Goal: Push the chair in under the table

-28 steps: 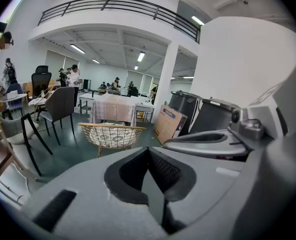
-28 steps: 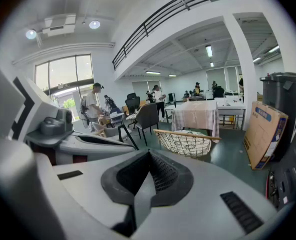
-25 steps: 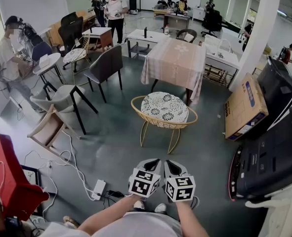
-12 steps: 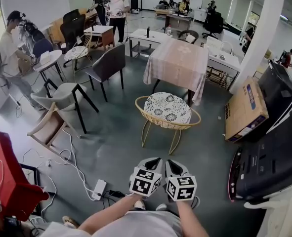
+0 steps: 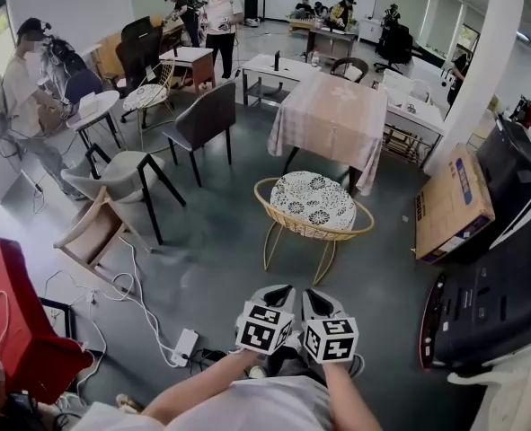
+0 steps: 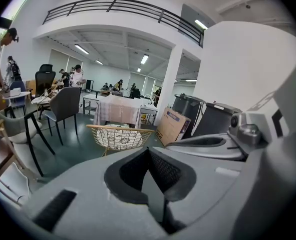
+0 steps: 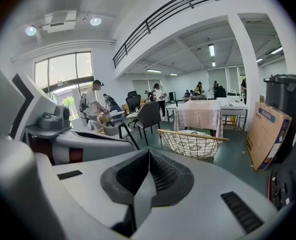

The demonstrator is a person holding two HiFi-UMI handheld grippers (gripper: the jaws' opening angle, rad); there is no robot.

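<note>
Slight drift since a second ago: wicker chair [image 5: 314, 206] now further right in head view, on the floor just before cloth-draped surface [image 5: 334, 115], not tucked. Left gripper [image 5: 278, 293] and right gripper [image 5: 313, 295] well short, fingers together, empty; push not begun

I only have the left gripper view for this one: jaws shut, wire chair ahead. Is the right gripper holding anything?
Observer: No. The right gripper has its jaws together, with nothing between them.
Operator: Is either gripper touching the chair?
Observer: No. In the head view the left gripper and the right one sit side by side, with floor showing between them and the chair.
Operator: Anything lying near the person's feet?
Observer: A white power strip lies to the left of the left gripper.
</note>
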